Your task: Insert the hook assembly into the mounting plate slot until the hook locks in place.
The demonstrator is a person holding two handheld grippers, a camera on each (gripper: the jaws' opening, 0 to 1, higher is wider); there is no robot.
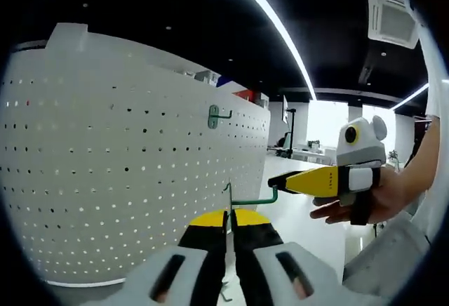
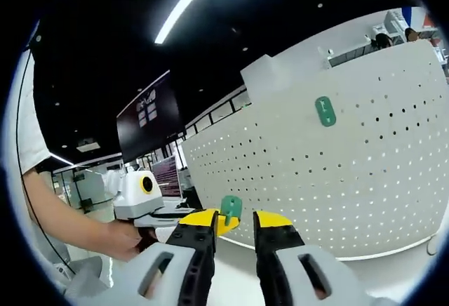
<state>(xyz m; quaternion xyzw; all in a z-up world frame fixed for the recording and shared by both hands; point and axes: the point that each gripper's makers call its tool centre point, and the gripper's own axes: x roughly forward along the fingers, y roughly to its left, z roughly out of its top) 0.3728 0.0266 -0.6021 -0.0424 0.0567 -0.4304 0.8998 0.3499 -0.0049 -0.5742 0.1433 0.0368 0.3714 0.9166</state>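
A thin green hook assembly (image 1: 247, 200) sits edge-on between the jaws of my left gripper (image 1: 229, 215), which is shut on its plate; its rod runs off to the right. The right gripper (image 1: 275, 181), held by a hand, comes in from the right with its yellow tip just above the rod's end. In the right gripper view the hook's green plate (image 2: 231, 208) shows between the spread jaws of my right gripper (image 2: 236, 219), which is open. The white perforated mounting plate (image 1: 119, 158) curves across the left; it is also the mounting plate (image 2: 365, 180) on the right.
A second green hook (image 1: 216, 116) hangs mounted on the board, seen as the mounted hook (image 2: 324, 111) in the right gripper view. A person's forearm (image 2: 70, 222) reaches in from the left. Desks and monitors stand behind, and a white table surface (image 1: 302, 215) lies below.
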